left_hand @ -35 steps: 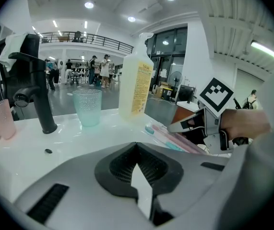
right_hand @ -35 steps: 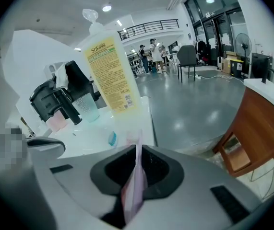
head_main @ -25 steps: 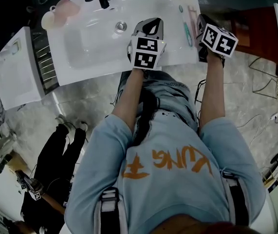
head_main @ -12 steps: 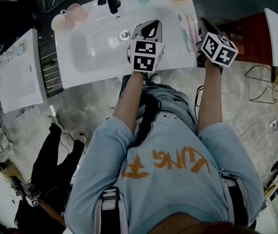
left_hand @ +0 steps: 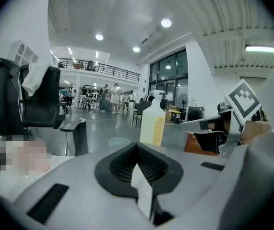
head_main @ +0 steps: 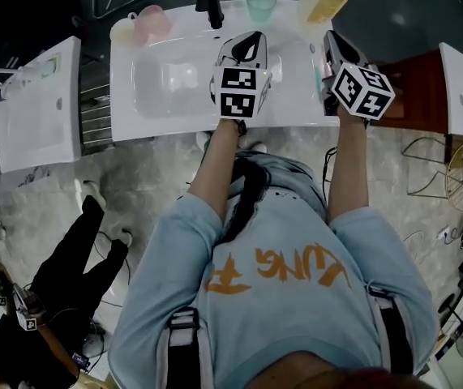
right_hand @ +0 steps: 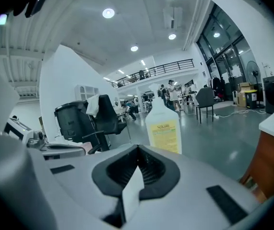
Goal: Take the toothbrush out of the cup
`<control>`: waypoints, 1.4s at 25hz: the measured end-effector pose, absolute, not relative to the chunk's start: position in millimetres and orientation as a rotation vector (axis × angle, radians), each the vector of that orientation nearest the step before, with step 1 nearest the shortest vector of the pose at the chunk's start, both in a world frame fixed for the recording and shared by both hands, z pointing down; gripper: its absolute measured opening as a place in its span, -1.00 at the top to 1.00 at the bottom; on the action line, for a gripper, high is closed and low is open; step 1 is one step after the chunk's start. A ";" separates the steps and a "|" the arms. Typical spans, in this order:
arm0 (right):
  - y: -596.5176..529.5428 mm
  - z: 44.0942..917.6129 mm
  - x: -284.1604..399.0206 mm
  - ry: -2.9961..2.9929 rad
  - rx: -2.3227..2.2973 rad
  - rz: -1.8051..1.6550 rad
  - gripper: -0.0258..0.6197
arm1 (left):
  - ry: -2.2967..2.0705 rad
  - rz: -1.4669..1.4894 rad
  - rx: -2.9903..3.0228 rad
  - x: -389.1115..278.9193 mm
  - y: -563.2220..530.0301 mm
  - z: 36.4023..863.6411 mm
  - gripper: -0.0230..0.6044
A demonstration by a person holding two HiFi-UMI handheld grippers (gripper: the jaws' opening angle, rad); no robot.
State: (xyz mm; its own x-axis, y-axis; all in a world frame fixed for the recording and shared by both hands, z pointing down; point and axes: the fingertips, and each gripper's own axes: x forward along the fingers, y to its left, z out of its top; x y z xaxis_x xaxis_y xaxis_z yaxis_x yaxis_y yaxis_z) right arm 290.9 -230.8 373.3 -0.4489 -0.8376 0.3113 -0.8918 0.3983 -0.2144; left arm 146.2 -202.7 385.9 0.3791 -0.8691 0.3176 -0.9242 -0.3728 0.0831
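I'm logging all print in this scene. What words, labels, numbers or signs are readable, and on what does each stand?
"KUNG", probably, in orange, upside down in the head view: on the person's shirt.
Yellow label on the bottle: print too blurred to read.
On the left marker cube and right marker cube: black-and-white patterns, no words.

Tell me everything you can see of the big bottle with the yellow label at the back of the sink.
The bottle looks like whitish, slightly see-through plastic. It has broad shoulders that narrow to a small neck, and a yellow label on its front whose print is too small to read. It stands upright at the back right corner of the white sink counter. Only the counter appears to touch it.
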 end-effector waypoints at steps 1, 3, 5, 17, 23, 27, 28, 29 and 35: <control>-233.2 368.2 284.0 -2.510 1.537 0.507 0.83 | -1.615 0.308 2.388 139.4 -204.3 380.8 0.90; -238.5 357.0 269.7 -2.540 1.500 0.462 0.83 | -1.665 0.275 2.378 125.7 -207.5 370.1 0.90; -242.0 344.7 255.5 -2.571 1.469 0.418 0.83 | -1.710 0.247 2.373 112.4 -208.7 358.3 0.90; -246.2 265.6 162.5 -2.804 1.272 0.168 0.83 | -2.023 0.108 2.287 19.4 -200.7 288.6 0.90; -242.6 245.3 132.1 -2.854 1.210 0.061 0.83 | -2.166 0.092 2.243 -19.5 -194.2 264.7 0.90; -242.1 240.9 125.1 -2.855 1.217 0.041 0.83 | -2.204 0.100 2.251 -27.9 -191.7 254.3 0.90; -241.6 240.3 123.9 -2.855 1.218 0.036 0.83 | -2.214 0.096 2.246 -30.1 -190.7 252.5 0.90; -240.6 239.9 122.7 -2.855 1.217 0.030 0.83 | -2.227 0.090 2.238 -32.9 -189.5 251.0 0.90; -234.4 238.6 123.7 -2.849 1.233 0.015 0.83 | -2.264 0.043 2.213 -40.6 -178.9 245.6 0.90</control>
State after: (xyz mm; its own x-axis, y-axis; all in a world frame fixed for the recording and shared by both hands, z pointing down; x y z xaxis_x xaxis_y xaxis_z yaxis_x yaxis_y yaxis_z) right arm 123.7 -234.4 238.6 -0.6838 -0.7286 0.0384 -0.7290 0.6845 0.0059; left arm -40.6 -178.9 245.6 -0.0229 -0.9997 0.0015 -0.9991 0.0228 -0.0362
